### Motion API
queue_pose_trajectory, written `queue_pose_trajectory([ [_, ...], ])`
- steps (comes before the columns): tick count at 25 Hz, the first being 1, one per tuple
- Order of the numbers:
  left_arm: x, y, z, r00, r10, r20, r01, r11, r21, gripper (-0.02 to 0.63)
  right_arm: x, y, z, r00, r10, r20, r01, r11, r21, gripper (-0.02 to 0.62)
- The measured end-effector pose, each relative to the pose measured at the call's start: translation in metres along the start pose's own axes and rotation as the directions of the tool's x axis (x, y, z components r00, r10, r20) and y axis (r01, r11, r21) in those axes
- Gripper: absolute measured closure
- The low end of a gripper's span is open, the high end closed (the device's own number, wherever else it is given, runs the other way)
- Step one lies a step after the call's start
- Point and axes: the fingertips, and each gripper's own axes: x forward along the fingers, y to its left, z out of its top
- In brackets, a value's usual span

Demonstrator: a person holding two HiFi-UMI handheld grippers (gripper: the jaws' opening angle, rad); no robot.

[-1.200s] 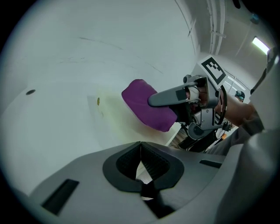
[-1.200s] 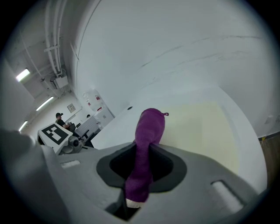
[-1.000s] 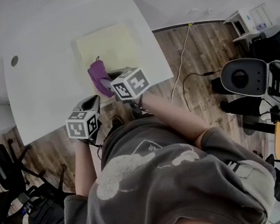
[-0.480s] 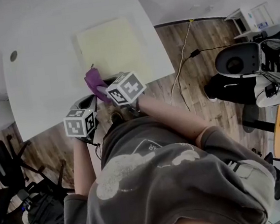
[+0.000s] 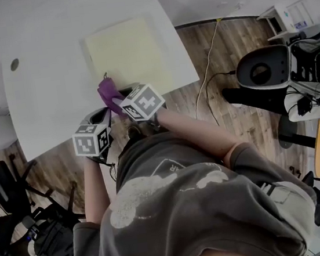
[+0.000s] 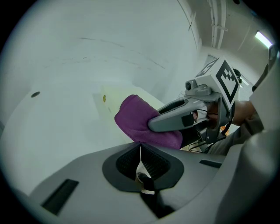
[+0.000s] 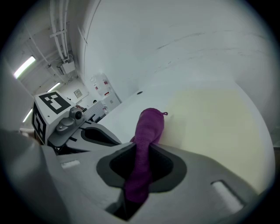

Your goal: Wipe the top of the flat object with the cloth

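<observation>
Purple cloth (image 7: 146, 144) pinched in right gripper's (image 7: 142, 151) jaws, free end sticking out ahead, at near-left corner of pale yellow mat (image 5: 127, 55); contact unclear. Mat lies flat on white table (image 5: 50, 92), ahead of both grippers. Left gripper (image 6: 141, 151) just beside the right, jaws pressed together, empty.

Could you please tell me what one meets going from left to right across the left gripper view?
Small dark hole in the table → yellow flat pad → purple cloth → right claw, shut on the cloth → the person's forearm.
</observation>
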Motion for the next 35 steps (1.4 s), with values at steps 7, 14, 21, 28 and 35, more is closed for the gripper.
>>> queue_pose_trajectory([
  [7, 0.014, -0.010, 0.013, 1.000, -0.020, -0.006, 0.020, 0.999, 0.034, 0.598, -0.012, -0.030, -0.005, 0.999, -0.044, 0.004, 0.043, 0.999, 0.022, 0.523],
  [14, 0.022, -0.025, 0.022, 0.999, -0.029, -0.026, 0.031, 0.997, 0.066, 0.598, -0.039, -0.055, -0.012, 0.996, -0.093, 0.007, 0.092, 0.994, 0.055, 0.523],
  [21, 0.017, -0.037, 0.023, 0.999, -0.026, -0.043, 0.030, 0.995, 0.090, 0.598, -0.066, -0.067, -0.016, 0.991, -0.126, 0.034, 0.123, 0.990, 0.066, 0.523],
  [28, 0.011, -0.045, 0.030, 0.999, -0.033, -0.015, 0.033, 0.998, 0.051, 0.599, -0.093, -0.083, -0.021, 0.987, -0.152, 0.055, 0.146, 0.985, 0.090, 0.523],
  [35, 0.014, -0.052, 0.040, 0.999, -0.033, -0.005, 0.033, 0.998, 0.048, 0.599, -0.126, -0.117, -0.029, 0.975, -0.213, 0.072, 0.200, 0.968, 0.149, 0.523],
])
